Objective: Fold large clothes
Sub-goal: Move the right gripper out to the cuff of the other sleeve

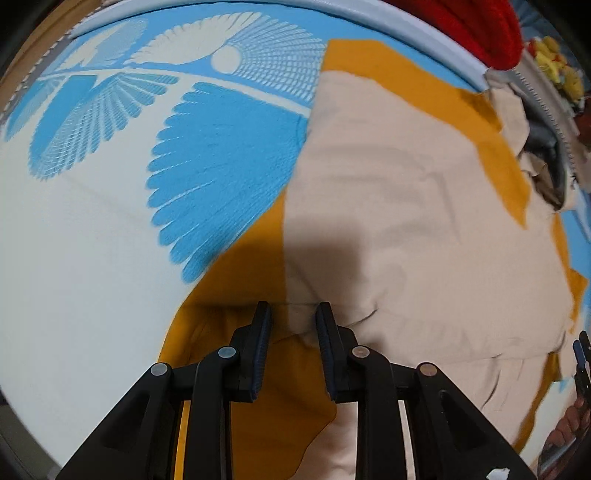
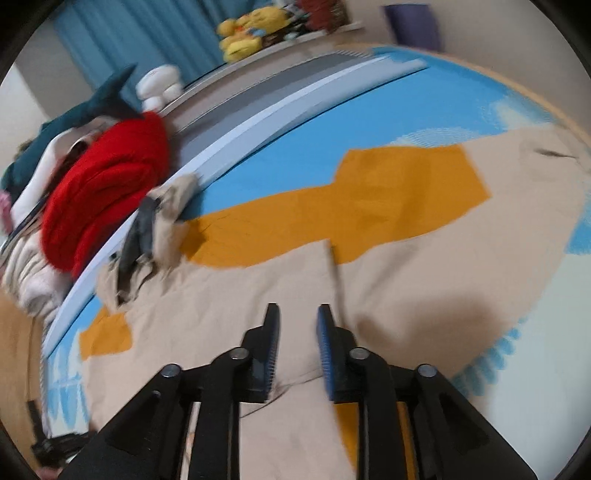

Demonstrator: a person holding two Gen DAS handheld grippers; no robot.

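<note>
So the big beige-and-mustard garment [image 1: 406, 206] is lying spread out flat on the bed [image 1: 74, 240], which is wearing a white and blue sheet with a feathery leaf print, and I'm using that garment as the reference for everything else. The left claw [image 1: 292, 314] is hovering right over the garment's near edge, where a mustard panel is meeting the beige one, and its two dark pads are sitting apart with nothing pinched between them, fabric showing through the gap. The right claw [image 2: 297, 315] is hanging over the beige part of the garment [image 2: 258, 288] too, close to a straight folded edge running away from it, and its pads are also spread apart with nothing in them, though that view is pretty motion-blurred so finer detail is hard to tell. Beyond the far side of the garment a crumpled beige and grey bundle of cloth [image 2: 155, 229] is touching its edge, right up against the pale blue border of the bed. Past that border, further from the garment, a red knit piece [image 2: 107, 184] is sitting on a pile of other clothes, and well behind that some yellow plush toys [image 2: 247, 33] are sitting on a ledge in front of a blue curtain [image 2: 129, 40].
</note>
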